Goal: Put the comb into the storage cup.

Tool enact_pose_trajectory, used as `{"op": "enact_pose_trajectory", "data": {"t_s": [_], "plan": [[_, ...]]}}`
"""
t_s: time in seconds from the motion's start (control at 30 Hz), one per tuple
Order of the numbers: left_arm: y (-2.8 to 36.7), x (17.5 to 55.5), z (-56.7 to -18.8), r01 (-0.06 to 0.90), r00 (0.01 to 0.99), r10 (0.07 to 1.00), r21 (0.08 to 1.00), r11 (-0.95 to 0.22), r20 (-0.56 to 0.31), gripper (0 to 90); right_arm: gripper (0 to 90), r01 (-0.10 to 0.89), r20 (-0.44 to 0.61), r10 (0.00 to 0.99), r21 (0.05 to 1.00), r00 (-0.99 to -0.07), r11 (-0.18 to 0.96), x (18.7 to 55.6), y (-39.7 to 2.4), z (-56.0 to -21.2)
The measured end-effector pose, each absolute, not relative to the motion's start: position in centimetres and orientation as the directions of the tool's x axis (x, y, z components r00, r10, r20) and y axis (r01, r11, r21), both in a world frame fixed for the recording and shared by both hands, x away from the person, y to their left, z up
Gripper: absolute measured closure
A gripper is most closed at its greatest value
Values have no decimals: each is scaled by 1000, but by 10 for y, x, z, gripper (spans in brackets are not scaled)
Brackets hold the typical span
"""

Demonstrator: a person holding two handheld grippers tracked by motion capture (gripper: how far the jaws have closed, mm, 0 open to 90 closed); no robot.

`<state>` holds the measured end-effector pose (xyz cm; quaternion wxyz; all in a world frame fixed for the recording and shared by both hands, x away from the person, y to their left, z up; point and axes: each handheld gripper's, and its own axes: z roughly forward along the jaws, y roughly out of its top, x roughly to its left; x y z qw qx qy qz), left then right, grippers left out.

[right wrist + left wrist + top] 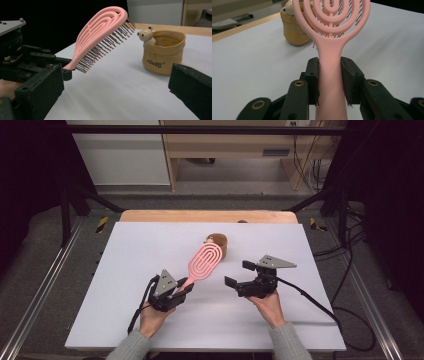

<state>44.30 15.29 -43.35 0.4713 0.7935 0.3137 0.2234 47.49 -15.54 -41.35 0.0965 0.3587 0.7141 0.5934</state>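
Hairbrush (204, 261) in pink plastic sits clamped by its handle between the two black jaws of the left gripper (184, 289), which presses on it from both sides, as the left gripper view makes plain. Its oval head, made of looped ribs, is raised off the white table (130, 270) and tilts up and away from the hand, dark bristles pointing down toward the tabletop. In the high view the head reaches toward a small tan pot (220, 244) that stands upright near the far middle of the table; a little bear figure (145, 34) perches on the pot's rim, on the side facing the brush. In the right gripper view the tip of the brush hangs near the bear and above the table, apart from the pot. Right gripper (239, 274) rests to the right of the brush, its jaws spread wide with nothing between them, aimed toward the pot and the brush.
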Motion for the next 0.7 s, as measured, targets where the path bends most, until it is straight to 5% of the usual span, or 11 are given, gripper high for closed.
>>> {"op": "enact_pose_trajectory", "data": {"t_s": [0.7], "plan": [[148, 444, -430, 278, 691, 720, 900, -337, 56, 685, 5, 411, 317, 612, 911, -724, 15, 485, -141, -406]]}}
